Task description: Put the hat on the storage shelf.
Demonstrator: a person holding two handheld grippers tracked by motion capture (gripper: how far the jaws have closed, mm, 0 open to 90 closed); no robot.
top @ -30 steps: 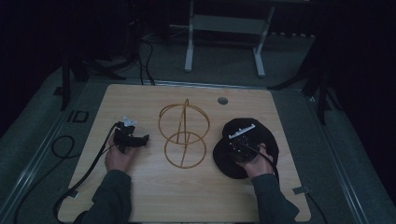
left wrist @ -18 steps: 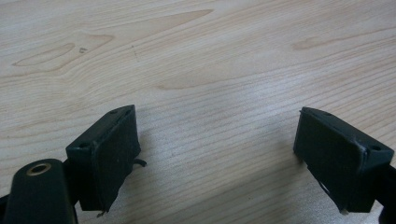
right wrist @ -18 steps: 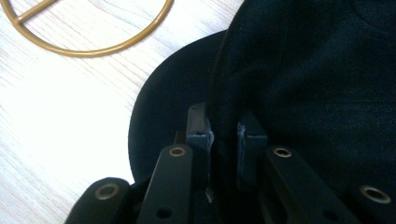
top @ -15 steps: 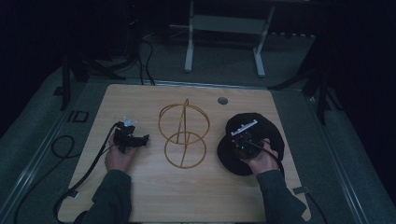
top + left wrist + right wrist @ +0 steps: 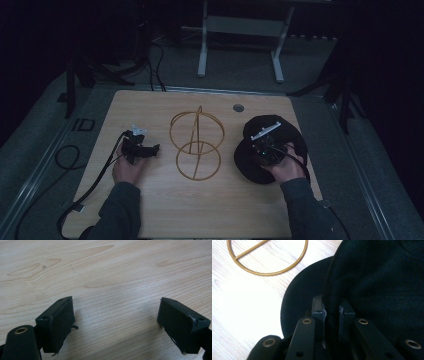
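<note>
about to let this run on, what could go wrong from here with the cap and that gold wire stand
1. The right hand-held gripper pinches only a thin fold of the black cap near its brim, so the cloth might slip out as it is carried.
2. The gold wire stand sits close beside the cap; a swinging brim could knock it or push it across the table.
3. The left hand-held gripper rests open on the wood, not steadying the stand.

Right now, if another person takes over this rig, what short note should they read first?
Right hand-held gripper: shut on the black fabric cap, pinching its cloth at the table's right side.
Left hand-held gripper: open, nothing between its jaws, above bare light wooden table.
Gold wire stand of rings: upright at centre, nothing on it.
Done: cap gripped.
Left: probably set the cap on the stand.
</note>
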